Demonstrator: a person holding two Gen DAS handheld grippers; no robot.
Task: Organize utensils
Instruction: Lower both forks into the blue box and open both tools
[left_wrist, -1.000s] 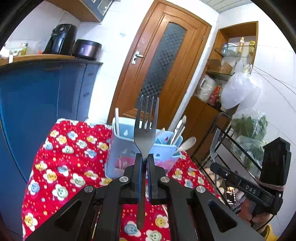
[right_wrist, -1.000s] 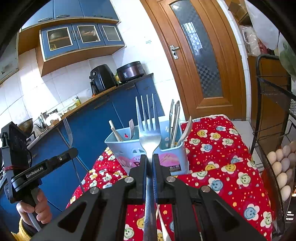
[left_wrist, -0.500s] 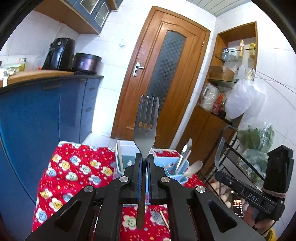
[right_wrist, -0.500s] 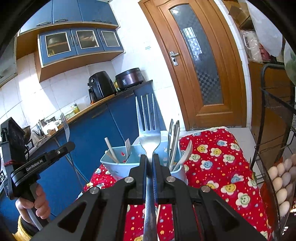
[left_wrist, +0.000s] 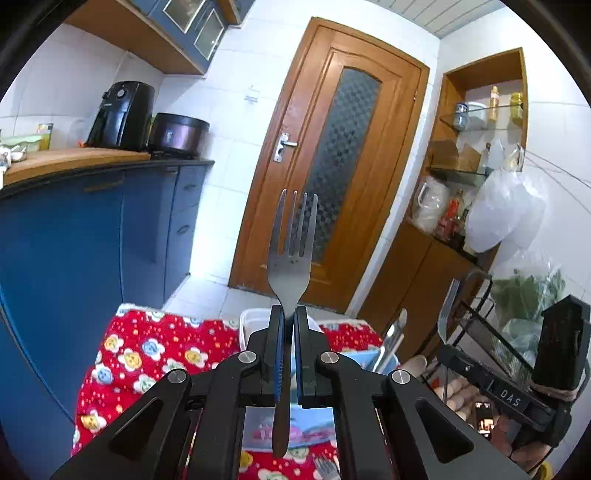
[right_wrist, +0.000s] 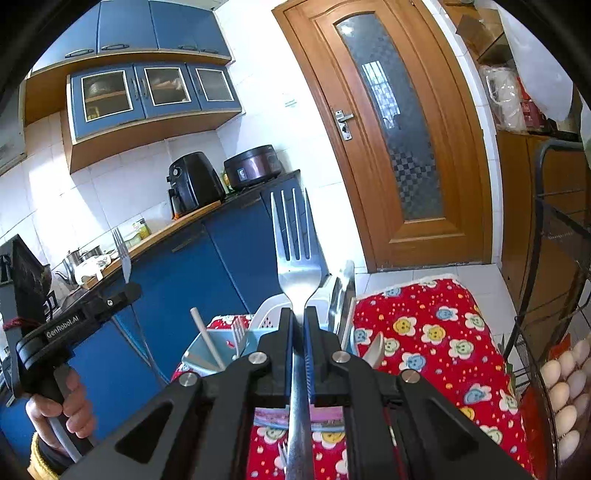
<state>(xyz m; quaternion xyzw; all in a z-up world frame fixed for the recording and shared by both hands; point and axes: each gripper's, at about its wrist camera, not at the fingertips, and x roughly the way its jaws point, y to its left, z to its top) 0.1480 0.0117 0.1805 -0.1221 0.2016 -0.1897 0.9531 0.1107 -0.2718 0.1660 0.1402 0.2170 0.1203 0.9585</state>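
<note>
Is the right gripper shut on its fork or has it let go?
Shut on it. The right gripper has both fingers pressed against the fork at its neck, tines up.

I count two forks held up: one fork (left_wrist: 290, 266) in my left gripper (left_wrist: 289, 325) and one fork (right_wrist: 297, 258) in my right gripper (right_wrist: 298, 325). I see one blue holder (right_wrist: 207, 350) on the red tabletop (right_wrist: 436, 332). One white stick (right_wrist: 207, 338) stands in it. I cannot count the eggs (right_wrist: 561, 387) for sure.
</note>
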